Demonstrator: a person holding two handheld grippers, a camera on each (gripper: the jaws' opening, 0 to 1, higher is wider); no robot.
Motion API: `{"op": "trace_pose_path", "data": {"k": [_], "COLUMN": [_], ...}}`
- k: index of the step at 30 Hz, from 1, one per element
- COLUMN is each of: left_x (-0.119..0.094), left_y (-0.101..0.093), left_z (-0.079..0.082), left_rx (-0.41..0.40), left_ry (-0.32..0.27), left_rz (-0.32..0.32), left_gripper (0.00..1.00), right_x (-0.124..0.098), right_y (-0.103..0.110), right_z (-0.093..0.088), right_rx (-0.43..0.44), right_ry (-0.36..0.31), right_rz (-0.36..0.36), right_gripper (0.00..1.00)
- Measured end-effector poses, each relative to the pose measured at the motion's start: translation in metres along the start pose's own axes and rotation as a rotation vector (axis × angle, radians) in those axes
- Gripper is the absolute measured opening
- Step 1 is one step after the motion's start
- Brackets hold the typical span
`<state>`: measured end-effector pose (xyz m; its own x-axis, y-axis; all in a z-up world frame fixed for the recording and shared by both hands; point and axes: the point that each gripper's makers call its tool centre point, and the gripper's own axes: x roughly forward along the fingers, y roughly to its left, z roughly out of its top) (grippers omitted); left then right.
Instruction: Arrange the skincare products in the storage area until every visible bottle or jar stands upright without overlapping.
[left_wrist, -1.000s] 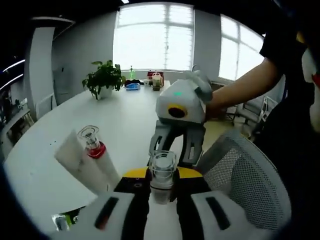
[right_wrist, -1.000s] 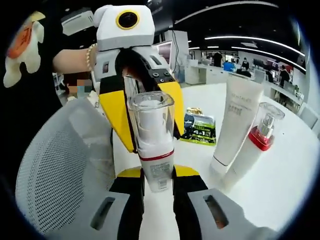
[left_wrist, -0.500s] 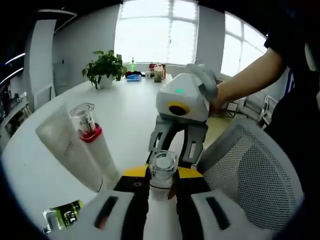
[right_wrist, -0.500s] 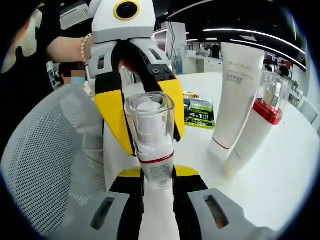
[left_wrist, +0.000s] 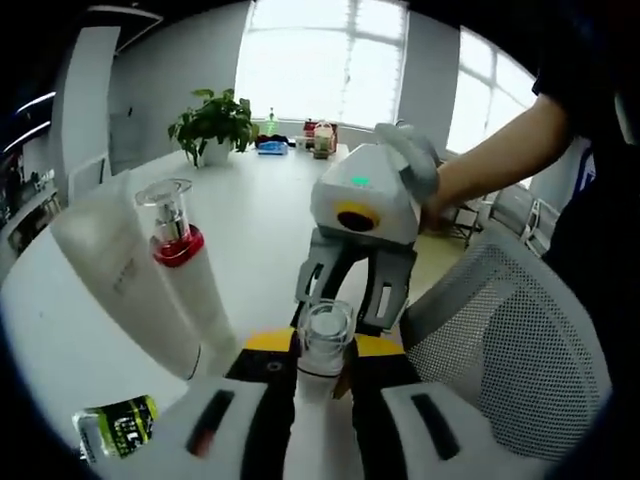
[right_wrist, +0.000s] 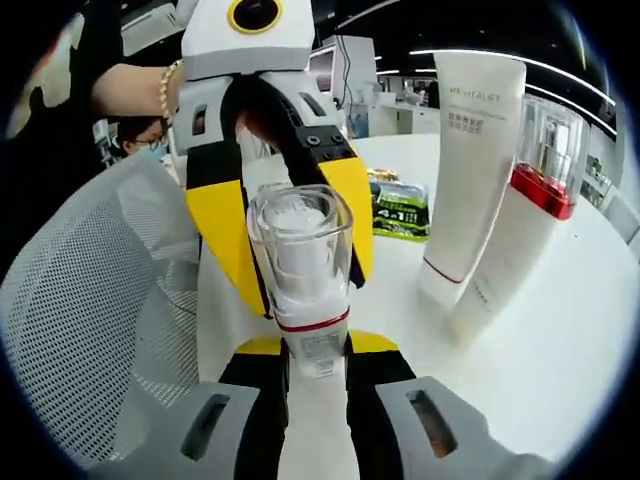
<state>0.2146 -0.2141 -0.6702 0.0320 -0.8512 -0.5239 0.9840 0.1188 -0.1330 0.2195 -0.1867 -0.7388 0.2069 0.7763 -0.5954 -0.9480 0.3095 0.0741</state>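
A small white pump bottle with a clear cap (left_wrist: 325, 338) (right_wrist: 302, 270) stands between both grippers, above the white table (left_wrist: 255, 205). My left gripper (left_wrist: 324, 372) is shut on it; in the right gripper view its yellow fingers (right_wrist: 232, 235) flank the cap. My right gripper (right_wrist: 316, 358) is shut on the bottle's lower, labelled part, and its grey fingers (left_wrist: 316, 285) reach in from the far side. A white tube (left_wrist: 120, 290) (right_wrist: 470, 160) stands upright next to a leaning bottle with a red collar and clear cap (left_wrist: 185, 265) (right_wrist: 520, 215).
A green sachet (left_wrist: 115, 432) (right_wrist: 400, 215) lies flat on the table behind the tube. A white mesh chair (left_wrist: 515, 360) (right_wrist: 85, 320) sits close at the table edge. A potted plant (left_wrist: 212, 120) and small items stand at the far end by the window.
Both hands have carried the clear-capped bottle nearer to the tube and the red-collared bottle, which now look larger. Both grips are unchanged.
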Motion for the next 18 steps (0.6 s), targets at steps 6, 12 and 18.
{"op": "trace_pose_path", "data": {"k": [6,12,18], "left_x": [0.004,0.011,0.015], "left_y": [0.008,0.021,0.03], "left_z": [0.004,0.008,0.013], "left_rx": [-0.007,-0.014,-0.024], "left_ry": [-0.009,-0.022,-0.034], "left_rz": [0.0,0.01,0.028], "left_gripper": [0.14,0.15,0.18], "right_x": [-0.003,-0.007,-0.009], "right_y": [-0.008,-0.021,-0.035], "right_z": [0.0,-0.002,-0.002], "right_rx": [0.0,-0.01,-0.027], "right_ry": [-0.003,0.006,0.015], "right_rz": [0.002,0.007,0.007], "right_gripper": [0.21,0.21,0.21]}}
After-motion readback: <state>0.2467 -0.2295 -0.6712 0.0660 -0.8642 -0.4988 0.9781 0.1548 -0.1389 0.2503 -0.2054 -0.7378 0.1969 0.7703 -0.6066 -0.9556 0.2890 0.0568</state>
